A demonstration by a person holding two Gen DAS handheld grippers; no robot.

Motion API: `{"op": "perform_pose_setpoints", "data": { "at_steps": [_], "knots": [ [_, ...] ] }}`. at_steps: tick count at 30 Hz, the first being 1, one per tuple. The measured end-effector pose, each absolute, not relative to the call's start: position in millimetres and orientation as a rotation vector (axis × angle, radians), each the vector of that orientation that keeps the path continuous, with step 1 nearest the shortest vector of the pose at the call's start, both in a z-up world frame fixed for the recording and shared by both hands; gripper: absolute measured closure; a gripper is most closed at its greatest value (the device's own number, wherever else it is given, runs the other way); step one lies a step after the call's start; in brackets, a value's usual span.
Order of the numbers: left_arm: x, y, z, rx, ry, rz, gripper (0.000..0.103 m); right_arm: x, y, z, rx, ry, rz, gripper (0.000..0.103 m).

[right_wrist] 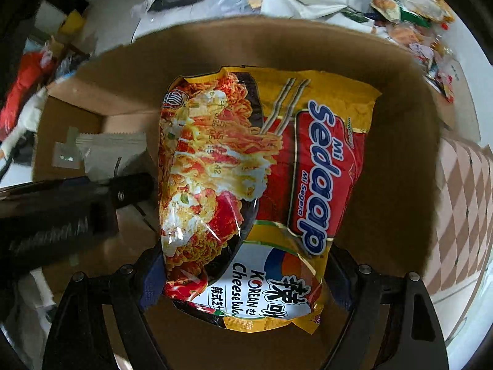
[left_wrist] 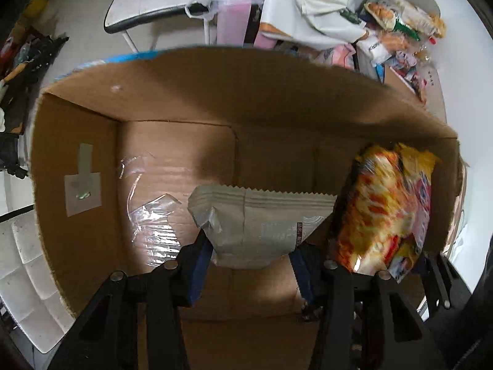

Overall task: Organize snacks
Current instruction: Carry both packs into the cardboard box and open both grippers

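We see our left gripper (left_wrist: 251, 257) clamping a grey serrated-edge foil pouch (left_wrist: 262, 219); our right gripper (right_wrist: 243, 277) clamps a yellow-red noodle packet (right_wrist: 262, 185), both over the open brown cardboard box (left_wrist: 77, 166).

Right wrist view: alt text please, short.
The right gripper clamps a Mi Sedaap Korean cheese noodle packet over an open cardboard box. At left, the left gripper holds a grey packet inside the box.
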State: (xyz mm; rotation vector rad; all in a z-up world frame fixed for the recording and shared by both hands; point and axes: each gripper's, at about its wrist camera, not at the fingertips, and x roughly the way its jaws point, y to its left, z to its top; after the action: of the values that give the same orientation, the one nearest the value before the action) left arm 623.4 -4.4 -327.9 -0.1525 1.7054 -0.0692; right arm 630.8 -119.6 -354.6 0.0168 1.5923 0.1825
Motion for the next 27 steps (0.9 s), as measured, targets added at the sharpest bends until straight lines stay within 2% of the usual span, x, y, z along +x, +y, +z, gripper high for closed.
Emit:
{"op": "perform_pose_setpoints", "data": {
  "at_steps": [2,4,6,7,18,27],
  "knots": [
    [623.4,-3.7,-329.3,-0.160,1.704,-0.062,0.055,635.7,-122.8,-364.5,0.026,1.626,0.166,0.014],
    [623.6,-3.5,-327.4,-0.139,1.689,-0.056,0.044,638.6,-126.2,-369.5,0.048,1.637,0.152,0.012],
    [622.6,-3.2,-324.6,-0.128,1.668,-0.056,0.025,639.5,-129.5,-369.4,0.049,1.622,0.144,0.011],
    [622.6,-2.5,-323.8,-0.125,1.663,-0.059,0.023,638.9,-129.9,-368.6,0.056,1.621,0.151,0.010],
    [608.3,7.5,-305.5,-0.140,1.597,-0.040,0.022,605.1,-131.3,-338.7,0.054,1.566,0.131,0.010],
    [558.6,19.0,-238.5,-0.090,1.337,0.030,0.022,565.8,-142.9,-278.8,0.012,1.410,0.064,0.010]
  ]
}}
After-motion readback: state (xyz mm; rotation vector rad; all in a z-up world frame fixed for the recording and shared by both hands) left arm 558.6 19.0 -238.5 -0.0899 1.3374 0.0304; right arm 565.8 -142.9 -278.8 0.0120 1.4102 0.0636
